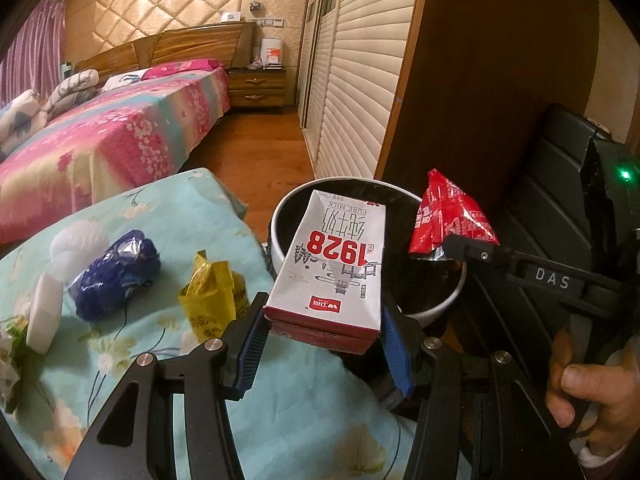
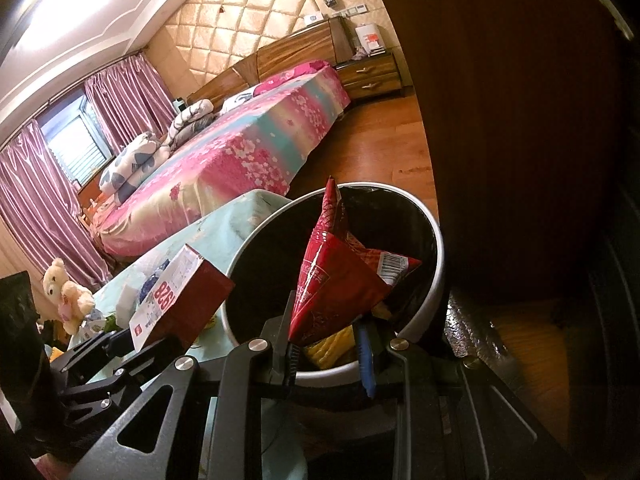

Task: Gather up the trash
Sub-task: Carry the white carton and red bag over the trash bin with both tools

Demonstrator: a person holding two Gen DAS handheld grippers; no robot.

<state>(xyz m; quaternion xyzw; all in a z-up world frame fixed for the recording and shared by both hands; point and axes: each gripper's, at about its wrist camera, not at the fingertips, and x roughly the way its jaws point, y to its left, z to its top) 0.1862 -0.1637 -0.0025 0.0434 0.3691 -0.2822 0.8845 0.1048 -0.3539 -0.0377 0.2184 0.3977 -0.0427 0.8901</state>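
My left gripper (image 1: 322, 334) is shut on a white and red milk carton (image 1: 332, 264), held over the near rim of a white bin with a black liner (image 1: 440, 304). My right gripper (image 2: 330, 350) is shut on a crumpled red snack wrapper (image 2: 336, 280), which hangs over the bin (image 2: 434, 276). In the left wrist view that wrapper (image 1: 448, 216) and the right gripper (image 1: 464, 246) sit above the bin's right side. The carton (image 2: 180, 296) shows at the left of the right wrist view. On the floral cloth lie a blue wrapper (image 1: 114, 276), a yellow wrapper (image 1: 214, 300) and white tissue (image 1: 76, 248).
The cloth-covered surface (image 1: 168, 216) stands left of the bin. A dark wooden cabinet (image 1: 460, 80) rises behind it. A bed with a pink floral cover (image 1: 120, 136) fills the far left, with wooden floor (image 1: 260, 152) between. A person's hand (image 1: 580, 384) holds the right gripper's handle. A teddy bear (image 2: 66, 292) sits at far left.
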